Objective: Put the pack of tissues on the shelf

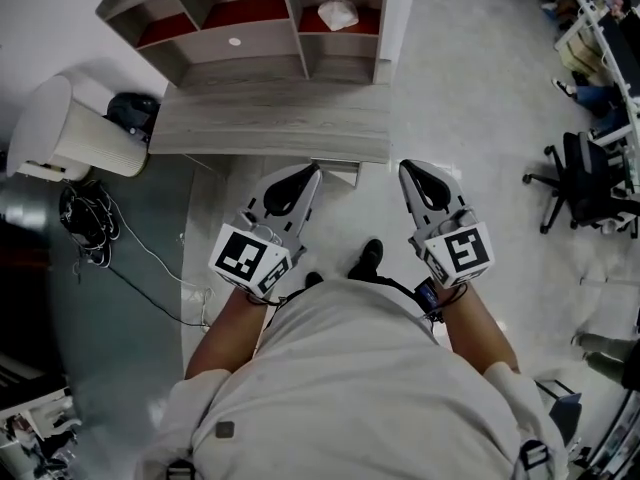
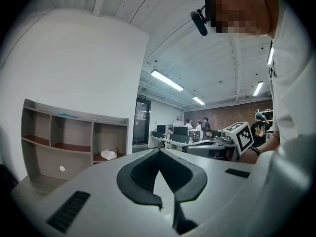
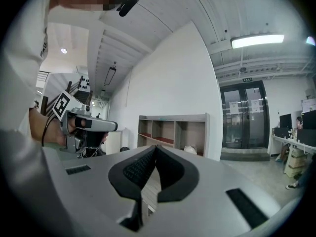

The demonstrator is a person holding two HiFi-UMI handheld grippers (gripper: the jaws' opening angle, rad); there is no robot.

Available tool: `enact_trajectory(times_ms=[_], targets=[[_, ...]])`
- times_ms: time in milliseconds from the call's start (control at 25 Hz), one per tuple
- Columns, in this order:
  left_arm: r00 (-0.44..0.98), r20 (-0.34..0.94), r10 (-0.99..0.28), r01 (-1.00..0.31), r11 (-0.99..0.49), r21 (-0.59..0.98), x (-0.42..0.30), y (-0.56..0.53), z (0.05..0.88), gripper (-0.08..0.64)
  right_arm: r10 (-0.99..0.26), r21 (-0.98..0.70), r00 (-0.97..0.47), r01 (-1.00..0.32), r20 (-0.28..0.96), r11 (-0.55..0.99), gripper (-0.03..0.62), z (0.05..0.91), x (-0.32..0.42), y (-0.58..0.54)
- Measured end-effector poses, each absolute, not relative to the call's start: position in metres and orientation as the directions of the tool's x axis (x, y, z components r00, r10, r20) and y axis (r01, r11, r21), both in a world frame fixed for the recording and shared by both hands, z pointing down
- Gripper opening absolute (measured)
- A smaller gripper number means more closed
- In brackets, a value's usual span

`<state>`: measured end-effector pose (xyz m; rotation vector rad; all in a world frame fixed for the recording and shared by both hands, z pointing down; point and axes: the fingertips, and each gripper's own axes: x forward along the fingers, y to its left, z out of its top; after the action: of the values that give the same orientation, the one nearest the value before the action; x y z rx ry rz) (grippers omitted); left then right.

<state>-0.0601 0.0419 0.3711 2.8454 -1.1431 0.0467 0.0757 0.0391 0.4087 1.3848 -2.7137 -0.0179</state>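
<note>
The pack of tissues (image 1: 338, 13) is seen in the right-hand compartment of the shelf (image 1: 262, 40), lying on its red floor; it is touched by neither gripper. The left gripper (image 1: 316, 170) and the right gripper (image 1: 403, 166) are held side by side in front of the grey table (image 1: 270, 120), well apart from the shelf. Both pairs of jaws are closed, tip against tip, with nothing between them.

Jaws together, the left gripper (image 2: 159, 152) faces a shelf (image 2: 74, 132) ahead to its left, tissues (image 2: 108, 154) inside.
</note>
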Motion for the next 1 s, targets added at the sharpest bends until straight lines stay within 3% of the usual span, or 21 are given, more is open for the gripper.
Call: enact_trajectory(times_ms=[600, 1000], targets=[[0.746, 0.021, -0.666, -0.666, -0.745, 0.037, -0.166, 0.138, 0.361, 0.015, -0.833, 0.076, -0.542, -0.831, 0.106, 0.551, 0.02, 0.41, -0.011, 0.149], [0.763, 0.006, -0.646, -0.645, -0.762, 0.051, -0.197, 0.166, 0.364, 0.015, -0.84, 0.094, -0.533, -0.836, 0.1, 0.541, 0.02, 0.409, -0.042, 0.185]])
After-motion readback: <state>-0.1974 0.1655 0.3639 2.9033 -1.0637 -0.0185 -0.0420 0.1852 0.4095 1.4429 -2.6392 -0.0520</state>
